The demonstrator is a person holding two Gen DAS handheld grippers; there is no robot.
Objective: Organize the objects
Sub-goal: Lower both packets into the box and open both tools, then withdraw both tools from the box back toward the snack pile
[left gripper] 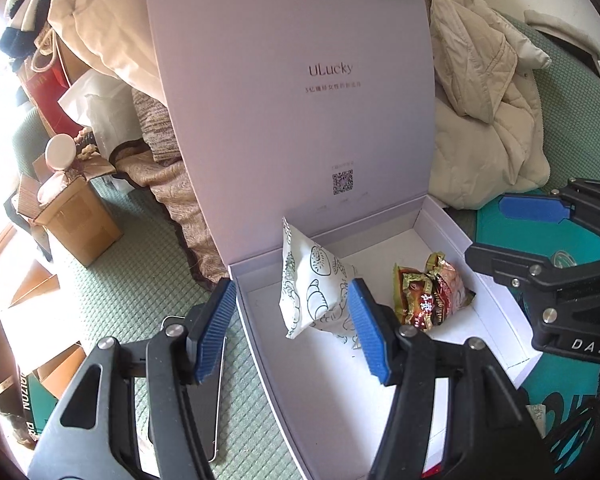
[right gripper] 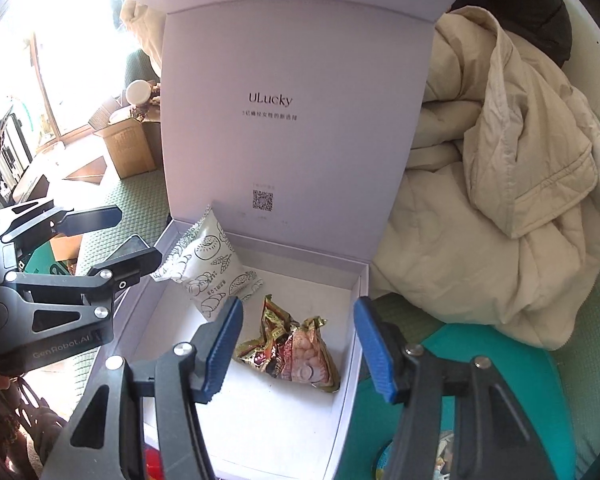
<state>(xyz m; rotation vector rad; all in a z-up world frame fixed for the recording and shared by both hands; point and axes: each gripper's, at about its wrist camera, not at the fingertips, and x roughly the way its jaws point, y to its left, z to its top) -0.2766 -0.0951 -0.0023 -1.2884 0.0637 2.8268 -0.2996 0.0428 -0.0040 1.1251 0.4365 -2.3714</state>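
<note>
Snack packets lie inside the open lavender box [right gripper: 364, 280]: white pastry-print packet [right gripper: 214, 264] left, crumpled red-gold packet [right gripper: 296, 354] right. Left gripper [left gripper: 292, 328] and right gripper [right gripper: 298, 346] hover, fingers spread, empty. Judged: placing done; closing the lid [right gripper: 300, 92] comes next.

The gift box [left gripper: 440, 216] is pale lilac outside and white inside, its raised lid [left gripper: 284, 112] printed with dark lettering and a black QR code. The white snack packet [left gripper: 312, 284] carries black line drawings of breads. The crumpled wrapper [right gripper: 292, 350] is gold, red and brown, perhaps with pink. Both tools, left [left gripper: 292, 330] and right [right gripper: 298, 346], have black frames with ribbed blue pads [right gripper: 220, 352]. The quilted jacket [right gripper: 500, 184] is cream; the sofa cover [left gripper: 140, 288] is green with a waffle texture.
</note>
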